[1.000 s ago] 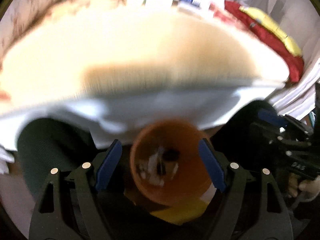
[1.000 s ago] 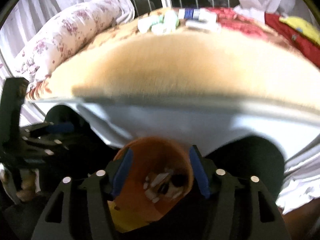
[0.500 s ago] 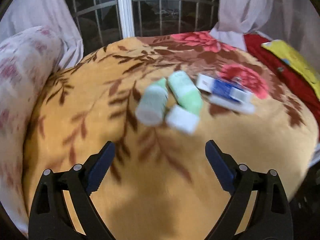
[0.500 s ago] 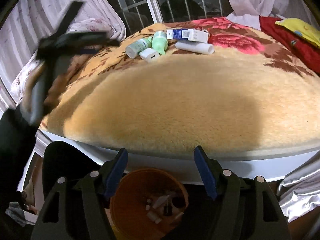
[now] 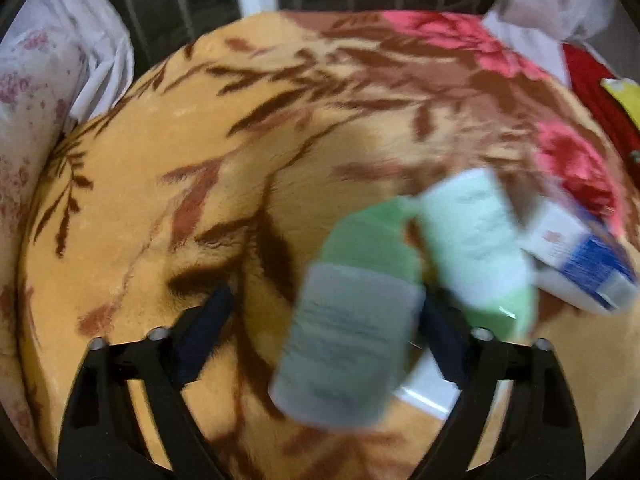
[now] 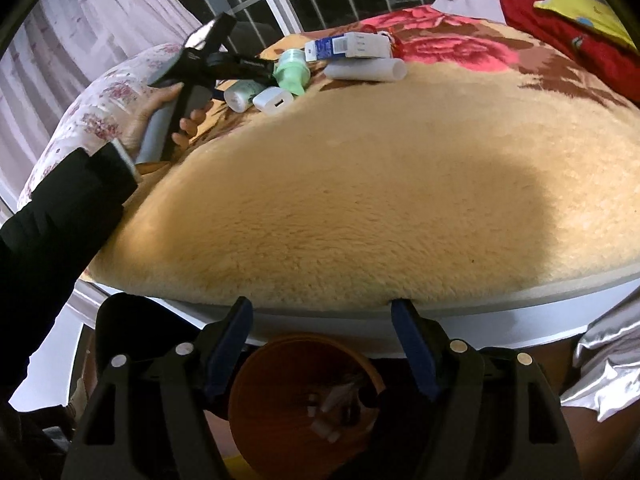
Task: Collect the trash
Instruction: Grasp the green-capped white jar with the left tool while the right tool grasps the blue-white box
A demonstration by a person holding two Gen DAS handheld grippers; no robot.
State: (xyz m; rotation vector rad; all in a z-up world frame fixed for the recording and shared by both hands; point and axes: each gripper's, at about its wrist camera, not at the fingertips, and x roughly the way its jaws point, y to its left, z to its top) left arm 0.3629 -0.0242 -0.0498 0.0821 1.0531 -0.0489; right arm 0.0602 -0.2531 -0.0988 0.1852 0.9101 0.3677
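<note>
Left wrist: left gripper (image 5: 320, 336) pitched down over the blanket (image 5: 168, 184), jaws closing around the pale bottle (image 5: 352, 336), pads not visibly pressing; blurred. Green bottle (image 5: 480, 240) and blue-white box (image 5: 580, 264) just right of it.

Right wrist: right gripper (image 6: 322, 348) empty, jaws opening, above the orange bin (image 6: 280, 380) below the blanket's edge. Only this view shows the hand (image 6: 156, 116) and black sleeve (image 6: 60, 208).

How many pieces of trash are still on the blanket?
5, clustered at its far side: a pale bottle nearest the left hand-held gripper, a white charger, a green bottle, a white tube, a blue-and-white box. Others may be hidden.
</note>
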